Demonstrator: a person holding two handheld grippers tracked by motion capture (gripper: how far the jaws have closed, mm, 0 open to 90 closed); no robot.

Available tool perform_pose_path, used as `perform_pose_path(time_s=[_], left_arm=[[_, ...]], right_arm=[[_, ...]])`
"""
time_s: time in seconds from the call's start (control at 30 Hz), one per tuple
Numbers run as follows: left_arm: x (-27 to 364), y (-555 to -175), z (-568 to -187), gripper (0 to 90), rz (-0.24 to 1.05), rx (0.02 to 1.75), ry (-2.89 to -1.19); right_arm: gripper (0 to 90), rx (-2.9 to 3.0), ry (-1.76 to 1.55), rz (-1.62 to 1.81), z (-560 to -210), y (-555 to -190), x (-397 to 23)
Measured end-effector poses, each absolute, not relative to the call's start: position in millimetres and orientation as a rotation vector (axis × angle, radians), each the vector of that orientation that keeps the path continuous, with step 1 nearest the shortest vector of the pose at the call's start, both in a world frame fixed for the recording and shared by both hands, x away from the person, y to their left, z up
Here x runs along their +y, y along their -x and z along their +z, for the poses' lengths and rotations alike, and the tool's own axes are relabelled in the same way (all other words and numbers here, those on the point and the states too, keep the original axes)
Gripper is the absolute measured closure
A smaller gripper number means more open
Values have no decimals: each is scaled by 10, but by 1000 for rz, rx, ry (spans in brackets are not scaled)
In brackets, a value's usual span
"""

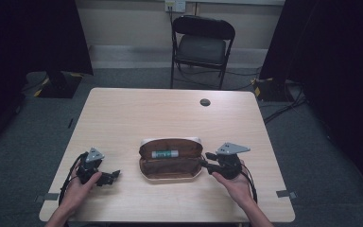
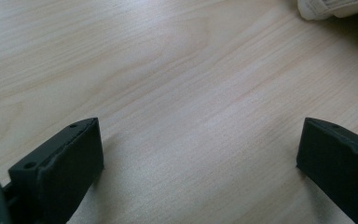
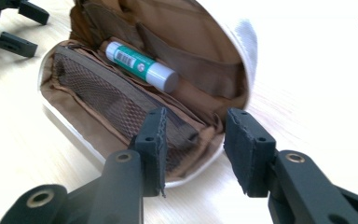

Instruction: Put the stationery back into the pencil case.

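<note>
Pale wooden table, folding chair beyond it, an open brown pouch lying between two hand-held grippers.

From the high view, the left gripper rests on the table well left of the pouch, while the right gripper reaches the pouch's right end; a green-and-white glue stick lies inside. Left gripper view: its jaws stand wide apart over bare wood, holding nothing. Right gripper view: the jaws are partly open, straddling the pouch's rim without clamping it, and the glue stick lies in the fold.
</note>
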State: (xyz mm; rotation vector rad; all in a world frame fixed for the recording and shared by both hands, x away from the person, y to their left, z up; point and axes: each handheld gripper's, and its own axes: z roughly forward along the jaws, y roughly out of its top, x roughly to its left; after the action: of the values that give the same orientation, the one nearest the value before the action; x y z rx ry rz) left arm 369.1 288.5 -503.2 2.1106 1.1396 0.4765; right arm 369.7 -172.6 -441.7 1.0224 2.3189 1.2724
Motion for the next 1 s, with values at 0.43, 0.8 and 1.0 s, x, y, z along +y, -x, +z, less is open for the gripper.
perform_pose_path(time_s=[0.43,0.8,1.0], left_arm=[[2885,-3693,-5033,0,478,1139,-2110],[2884,-3695,-5033,0,475,1141,-2108],[2882,-3697,-5035,0,476,1140,-2108]], right_arm=[[489,2253,-1178,1179,-4543,-3602,-2204],[380,2186,-1319,1078,-4682,-3584,-2634],[305,2138,-1395,1009,-4775,-3650,-2883]])
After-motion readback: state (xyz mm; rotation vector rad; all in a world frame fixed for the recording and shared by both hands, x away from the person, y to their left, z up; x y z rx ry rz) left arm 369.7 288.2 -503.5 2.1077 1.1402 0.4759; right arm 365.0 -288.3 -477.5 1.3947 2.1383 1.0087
